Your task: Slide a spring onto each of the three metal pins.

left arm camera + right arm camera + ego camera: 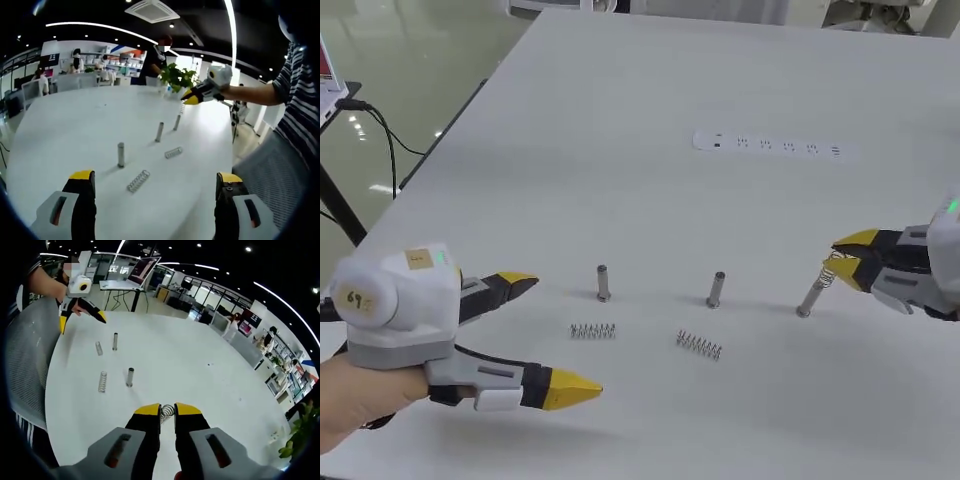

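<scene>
- The left tongs (552, 335) hover low at the near left of the white surface (620, 150), carried by a hand (360, 400). Their yellow-tipped jaws are released, spread wide with nothing between them.
- In the left gripper view, those spread jaws frame the row of pins and the springs lying beyond them.
- The right tongs (167, 409) are clenched on a held spring (167, 412), which is pinched between the yellow tips in the right gripper view.
- In the head view, the held spring hangs at the top of the right pin (809, 298), which leans toward the right tongs. Whether the coil is around the pin cannot be told.
- The middle pin (716, 289) and the left pin (603, 283) stand upright and bare, in a row with the right pin.
- A first loose spring (592, 330) lies flat just in front of the left pin, on the person's side.
- A second loose spring (699, 345) lies flat just in front of the middle pin, slightly to its left.
- A white power strip (770, 145) lies farther back on the surface, well apart from the pins.
</scene>
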Action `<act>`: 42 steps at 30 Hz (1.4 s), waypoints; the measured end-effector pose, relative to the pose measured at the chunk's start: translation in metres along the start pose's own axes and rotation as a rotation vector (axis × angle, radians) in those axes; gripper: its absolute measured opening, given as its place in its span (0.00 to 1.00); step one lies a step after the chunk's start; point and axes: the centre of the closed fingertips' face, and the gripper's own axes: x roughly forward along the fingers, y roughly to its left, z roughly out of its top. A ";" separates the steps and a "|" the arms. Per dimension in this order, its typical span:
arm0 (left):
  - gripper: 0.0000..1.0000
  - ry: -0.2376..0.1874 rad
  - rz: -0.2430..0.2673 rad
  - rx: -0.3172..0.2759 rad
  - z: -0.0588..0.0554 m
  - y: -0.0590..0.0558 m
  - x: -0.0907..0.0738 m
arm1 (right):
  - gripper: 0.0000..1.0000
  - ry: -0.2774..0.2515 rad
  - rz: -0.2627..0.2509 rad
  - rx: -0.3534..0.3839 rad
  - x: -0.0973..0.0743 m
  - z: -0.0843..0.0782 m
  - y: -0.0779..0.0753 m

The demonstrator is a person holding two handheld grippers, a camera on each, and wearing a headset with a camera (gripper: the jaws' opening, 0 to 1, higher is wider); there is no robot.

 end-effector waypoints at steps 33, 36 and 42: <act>0.98 0.000 -0.009 0.002 0.001 -0.003 0.002 | 0.07 0.007 0.012 0.032 0.008 -0.004 0.000; 0.98 -0.001 -0.009 0.001 0.001 -0.003 0.002 | 0.07 0.007 0.013 0.036 0.009 -0.005 0.000; 0.98 0.003 -0.010 0.001 0.000 -0.004 0.002 | 0.07 0.012 0.013 0.039 0.009 -0.007 0.001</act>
